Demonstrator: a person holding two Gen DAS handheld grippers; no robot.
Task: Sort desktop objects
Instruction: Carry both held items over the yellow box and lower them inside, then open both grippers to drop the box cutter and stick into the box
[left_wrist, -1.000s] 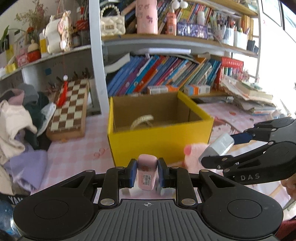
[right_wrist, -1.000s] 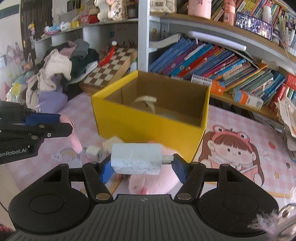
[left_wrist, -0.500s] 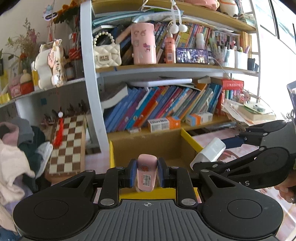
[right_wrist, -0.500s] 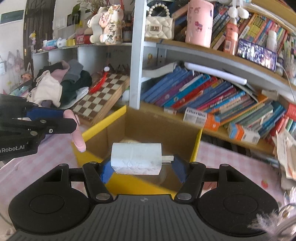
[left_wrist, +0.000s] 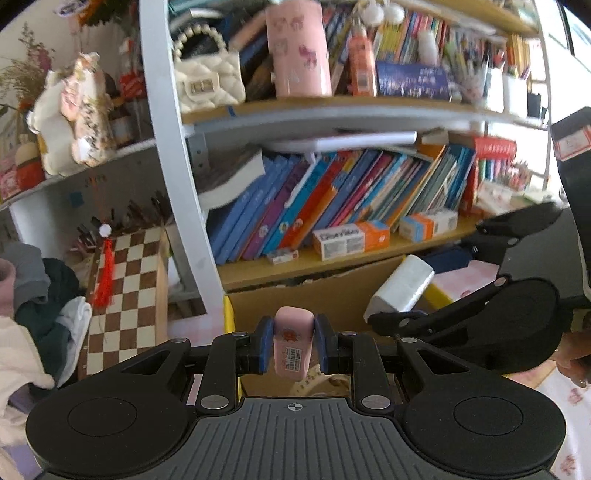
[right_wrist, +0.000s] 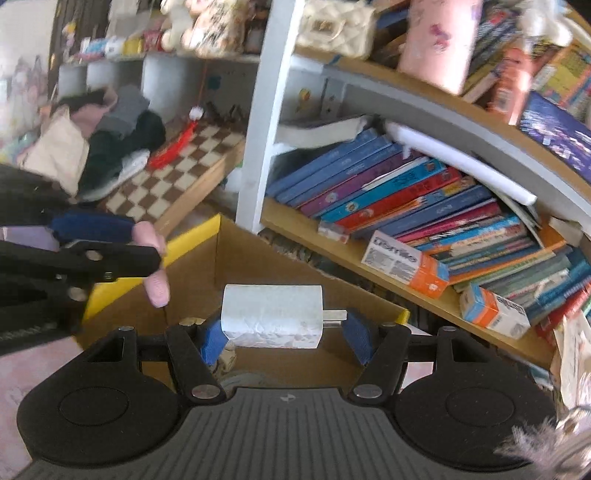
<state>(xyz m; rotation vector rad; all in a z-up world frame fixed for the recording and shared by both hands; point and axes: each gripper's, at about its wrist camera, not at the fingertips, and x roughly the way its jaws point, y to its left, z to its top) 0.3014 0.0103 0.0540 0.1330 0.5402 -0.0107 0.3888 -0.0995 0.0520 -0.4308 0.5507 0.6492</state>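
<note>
Above the yellow box (right_wrist: 192, 236), each tool grips its load, leaning books (left_wrist: 332, 206) just behind.

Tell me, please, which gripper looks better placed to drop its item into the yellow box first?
Probably the right gripper: its white block already hangs over the yellow box interior. The left gripper's pink item seems nearer the rim.

The smooth pink plastic eraser (left_wrist: 293, 345) carries a paper barcode label. The white plug-shaped block (right_wrist: 271, 315) looks matt, slightly crinkled. The yellow box (right_wrist: 192, 236) shows raw brown cardboard inside.
</note>
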